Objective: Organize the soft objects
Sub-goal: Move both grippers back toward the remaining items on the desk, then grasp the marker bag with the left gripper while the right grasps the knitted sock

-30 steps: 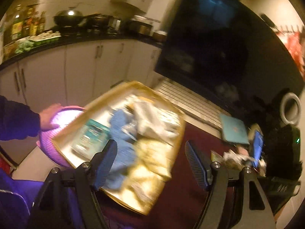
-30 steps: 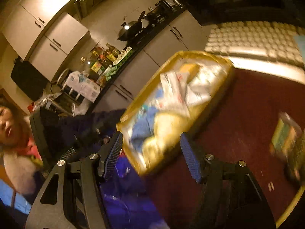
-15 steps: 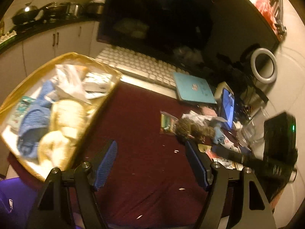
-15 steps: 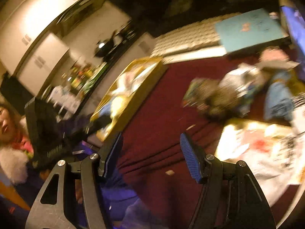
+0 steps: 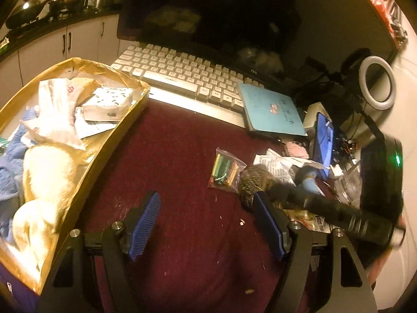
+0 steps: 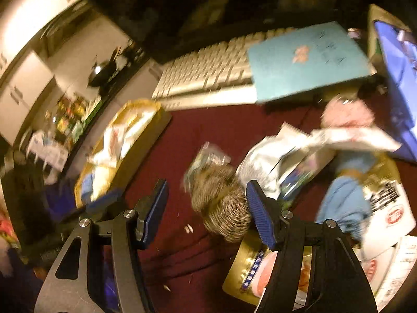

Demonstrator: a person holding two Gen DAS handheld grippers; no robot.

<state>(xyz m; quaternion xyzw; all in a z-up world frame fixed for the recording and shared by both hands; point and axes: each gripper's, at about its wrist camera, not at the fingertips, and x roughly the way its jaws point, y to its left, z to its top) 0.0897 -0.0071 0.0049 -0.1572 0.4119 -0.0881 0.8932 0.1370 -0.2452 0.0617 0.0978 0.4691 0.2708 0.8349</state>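
While both tools hover over a dark red tablecloth (image 5: 182, 156), the left gripper (image 5: 206, 224) stands with its 2 blue-padded fingers spread wide and nothing between them, and the right gripper (image 6: 206, 214) is likewise spread and empty. A brown speckled plush toy (image 6: 221, 203) lies on the cloth in the gap between the right gripper's fingers, close to the right-hand pad; whether it touches that pad cannot be told. In the left wrist view the same toy (image 5: 254, 182) sits just beside the left gripper's right finger, with a clear bag of colored sticks (image 5: 225, 169) touching its left side. At the cloth's left edge a gold tray (image 5: 86, 172) holds cream plush pieces (image 5: 47, 172), a blue knit item (image 5: 10, 156), white plastic packets (image 5: 57, 112) and a white tissue pack (image 5: 109, 100). Behind the cloth runs a white keyboard (image 5: 182, 73) in front of a dark monitor (image 5: 234, 18), and a teal notebook (image 5: 271, 109) overlaps the keyboard's right end. To the right of the toy lie crumpled white wrappers (image 6: 286, 156), a light blue cloth (image 6: 344, 203) and a pink fuzzy item (image 6: 346, 114), near a lit phone screen (image 5: 325, 138) and a ring light (image 5: 378, 80). The right wrist view is motion-blurred.
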